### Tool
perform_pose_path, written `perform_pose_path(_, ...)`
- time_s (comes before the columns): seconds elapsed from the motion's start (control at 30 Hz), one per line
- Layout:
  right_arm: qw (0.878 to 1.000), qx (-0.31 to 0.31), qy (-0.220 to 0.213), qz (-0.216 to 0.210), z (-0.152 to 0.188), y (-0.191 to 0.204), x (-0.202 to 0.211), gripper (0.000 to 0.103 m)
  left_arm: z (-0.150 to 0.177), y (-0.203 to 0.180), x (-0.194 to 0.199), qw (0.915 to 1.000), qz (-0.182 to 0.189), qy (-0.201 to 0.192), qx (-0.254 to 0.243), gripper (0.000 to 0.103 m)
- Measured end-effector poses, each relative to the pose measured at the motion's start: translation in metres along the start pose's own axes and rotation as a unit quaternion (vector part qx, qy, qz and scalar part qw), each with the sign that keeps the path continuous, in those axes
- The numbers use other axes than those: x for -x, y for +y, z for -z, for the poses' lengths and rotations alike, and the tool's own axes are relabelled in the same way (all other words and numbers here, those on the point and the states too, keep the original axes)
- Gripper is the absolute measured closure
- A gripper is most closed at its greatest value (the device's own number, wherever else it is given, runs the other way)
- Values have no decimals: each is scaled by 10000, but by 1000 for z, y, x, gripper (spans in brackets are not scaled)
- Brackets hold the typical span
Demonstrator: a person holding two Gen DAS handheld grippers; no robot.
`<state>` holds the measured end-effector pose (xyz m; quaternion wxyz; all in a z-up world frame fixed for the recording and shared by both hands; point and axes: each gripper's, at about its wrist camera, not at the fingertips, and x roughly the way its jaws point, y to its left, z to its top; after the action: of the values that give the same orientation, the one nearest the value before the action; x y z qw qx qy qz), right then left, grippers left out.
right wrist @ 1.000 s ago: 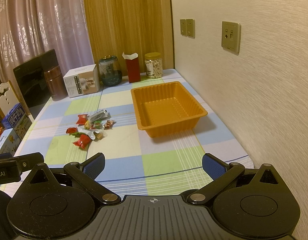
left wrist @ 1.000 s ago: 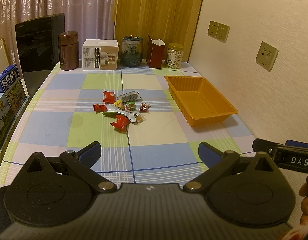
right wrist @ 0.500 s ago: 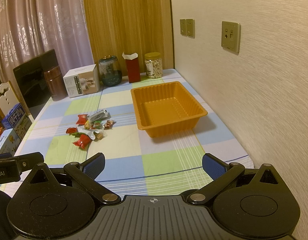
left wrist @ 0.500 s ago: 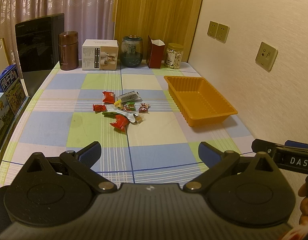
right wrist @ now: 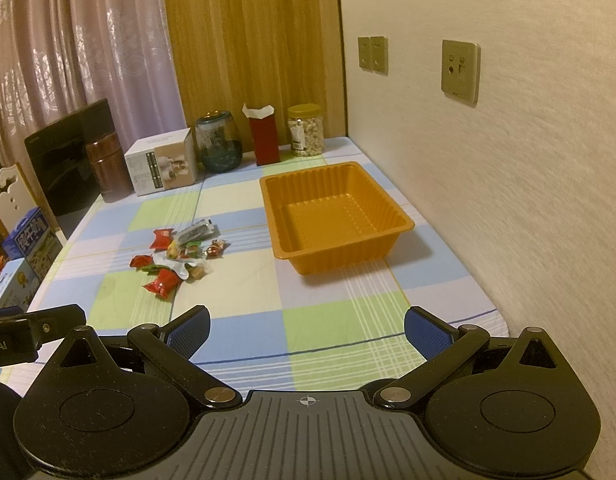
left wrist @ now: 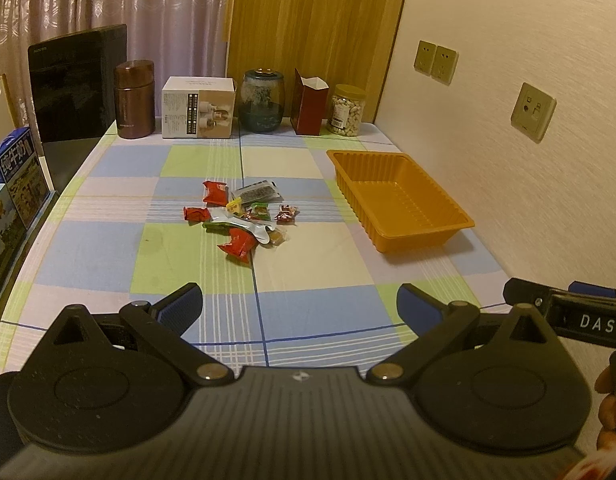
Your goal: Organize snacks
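Note:
A small pile of wrapped snacks (left wrist: 244,216) lies mid-table on the checked cloth; it also shows in the right wrist view (right wrist: 180,256). Several packets are red, one is grey, and one is silver. An orange plastic tray (left wrist: 448,228) stands to their right by the wall, nothing in it; it also shows in the right wrist view (right wrist: 284,232). My left gripper (left wrist: 300,308) is open and holds nothing, over the near table edge, well short of the snacks. My right gripper (right wrist: 306,330) is open and holds nothing, near the front edge, short of the tray.
Along the back stand a brown flask (left wrist: 134,100), a white box (left wrist: 198,108), a glass jar (left wrist: 262,100), a red carton (left wrist: 308,102) and a nut jar (left wrist: 346,110). A black screen (left wrist: 76,84) and blue cartons (left wrist: 16,176) line the left edge. The wall runs along the right.

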<state>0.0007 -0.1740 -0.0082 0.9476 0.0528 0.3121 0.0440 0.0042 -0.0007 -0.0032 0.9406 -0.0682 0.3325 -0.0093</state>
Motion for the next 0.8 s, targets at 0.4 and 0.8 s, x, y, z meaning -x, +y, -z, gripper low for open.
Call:
perform_pose_path(0.4, 9999, -1, 53, -137, 8, 3, -31, 0, 4, 35, -35, 9996, -82, 199, 175, 0)
perform_pose_path(0.8, 9991, 139, 144, -382, 6, 21, -93, 1, -2, 64, -93, 9987, -246, 297, -336, 4)
